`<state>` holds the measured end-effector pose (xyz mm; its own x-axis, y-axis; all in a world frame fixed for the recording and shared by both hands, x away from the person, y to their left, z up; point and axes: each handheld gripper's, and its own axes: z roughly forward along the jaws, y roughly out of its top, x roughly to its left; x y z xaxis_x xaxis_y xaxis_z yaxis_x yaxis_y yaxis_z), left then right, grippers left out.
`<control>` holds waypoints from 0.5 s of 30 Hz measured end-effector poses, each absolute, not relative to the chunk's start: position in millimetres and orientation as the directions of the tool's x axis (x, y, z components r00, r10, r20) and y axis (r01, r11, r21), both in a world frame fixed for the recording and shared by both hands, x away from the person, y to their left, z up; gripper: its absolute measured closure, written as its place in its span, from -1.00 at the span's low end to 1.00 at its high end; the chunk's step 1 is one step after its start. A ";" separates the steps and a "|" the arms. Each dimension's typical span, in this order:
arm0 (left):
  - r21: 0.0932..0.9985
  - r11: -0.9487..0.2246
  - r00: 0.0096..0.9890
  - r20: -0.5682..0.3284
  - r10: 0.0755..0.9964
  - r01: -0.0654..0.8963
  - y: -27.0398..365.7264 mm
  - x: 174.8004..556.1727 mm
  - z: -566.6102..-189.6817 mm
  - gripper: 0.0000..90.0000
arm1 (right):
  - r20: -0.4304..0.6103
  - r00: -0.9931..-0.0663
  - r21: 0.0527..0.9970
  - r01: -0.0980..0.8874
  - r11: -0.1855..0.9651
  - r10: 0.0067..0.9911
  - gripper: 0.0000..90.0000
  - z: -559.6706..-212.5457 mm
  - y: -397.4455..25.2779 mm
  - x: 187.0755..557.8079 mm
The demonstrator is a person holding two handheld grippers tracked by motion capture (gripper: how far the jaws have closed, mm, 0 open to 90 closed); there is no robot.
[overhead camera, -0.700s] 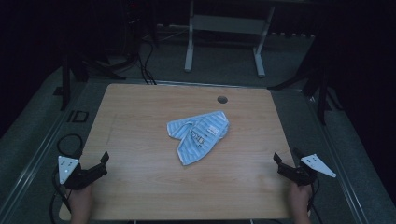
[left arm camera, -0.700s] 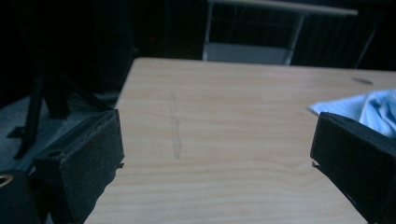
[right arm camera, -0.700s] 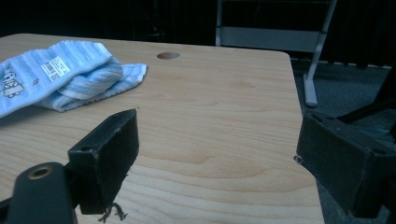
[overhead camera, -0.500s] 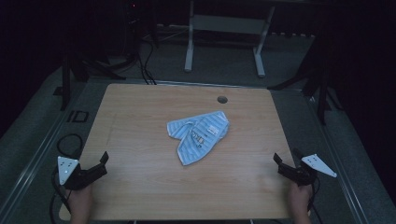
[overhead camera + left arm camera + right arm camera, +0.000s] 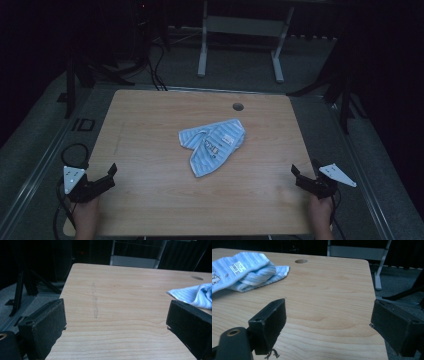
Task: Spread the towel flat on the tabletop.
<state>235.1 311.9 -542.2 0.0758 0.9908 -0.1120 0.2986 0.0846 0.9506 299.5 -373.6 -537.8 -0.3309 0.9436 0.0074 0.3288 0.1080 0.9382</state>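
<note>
A blue striped cloth (image 5: 212, 144) lies crumpled mid-bench (image 5: 150, 210). The left gripper (image 5: 100, 181) and right gripper (image 5: 306, 176) sit well apart from the cloth, at the near corners. Both have jaws wide and empty.

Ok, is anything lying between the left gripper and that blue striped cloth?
No. Between the left gripper and the blue striped cloth there is bare wooden table, by the high view; the left gripper view shows a faint streak on the wood.

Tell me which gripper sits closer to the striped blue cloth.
It is hard to call. The cloth lies near the table's middle, with the right gripper seemingly slightly closer than the left gripper. Both rest open at the near corners, touching nothing.
</note>
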 end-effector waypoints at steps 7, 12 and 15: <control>0.896 0.068 0.133 -0.140 0.981 0.439 313.2 245.1 -541.1 -0.94 | 0.052 -0.348 0.906 0.411 0.103 0.936 -0.72 -533.4 -377.1 309.0; 0.822 -0.005 0.201 -0.133 0.971 0.570 315.5 251.7 -537.0 -0.94 | 0.112 -0.442 0.867 0.482 0.130 0.890 -0.71 -526.5 -380.1 316.2; 0.777 -0.067 0.225 -0.097 0.969 0.626 316.5 253.7 -534.1 -0.94 | 0.082 -0.472 0.807 0.549 0.220 0.878 -0.69 -523.6 -378.2 320.0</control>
<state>253.7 316.5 -534.1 0.2252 0.9695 -0.0972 0.6258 -0.0675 0.7770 320.0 -378.2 -523.6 -0.4718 0.8779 0.0816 0.5487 0.2199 0.8066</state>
